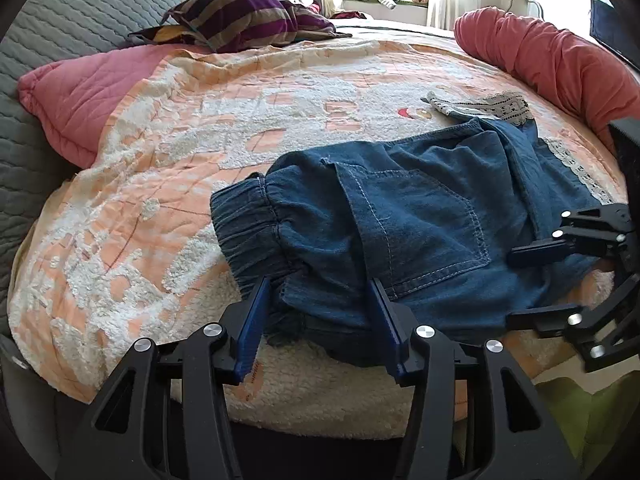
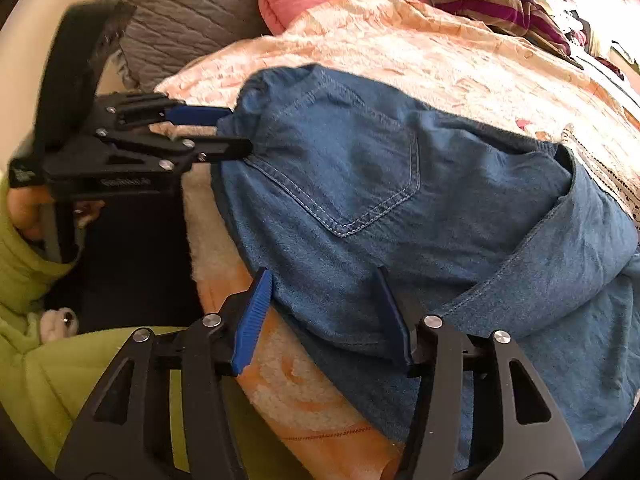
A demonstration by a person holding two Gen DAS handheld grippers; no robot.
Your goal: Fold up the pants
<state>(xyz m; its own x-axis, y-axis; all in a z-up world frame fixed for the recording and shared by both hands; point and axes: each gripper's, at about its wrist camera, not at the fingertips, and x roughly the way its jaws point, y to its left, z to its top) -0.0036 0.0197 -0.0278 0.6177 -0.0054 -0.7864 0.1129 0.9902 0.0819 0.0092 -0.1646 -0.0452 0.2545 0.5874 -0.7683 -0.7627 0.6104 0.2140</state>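
Blue denim pants (image 1: 416, 216) with an elastic waistband and a back pocket lie folded on the bed, near its front edge; they fill the right wrist view (image 2: 400, 184). My left gripper (image 1: 320, 284) is open, its jaws straddling the near waistband edge. It also shows in the right wrist view (image 2: 236, 130), at the waistband corner. My right gripper (image 2: 324, 276) is open, with the pants' near edge between its jaws. It also shows at the right of the left wrist view (image 1: 510, 286).
The bed has a peach and white blanket (image 1: 200, 140). A striped pillow (image 1: 240, 16), a pink quilt (image 1: 76, 92) and a pink bolster (image 1: 552, 52) lie around it. A lace-trimmed cloth (image 1: 488, 106) lies behind the pants. A green sleeve (image 2: 36, 344) is at the left.
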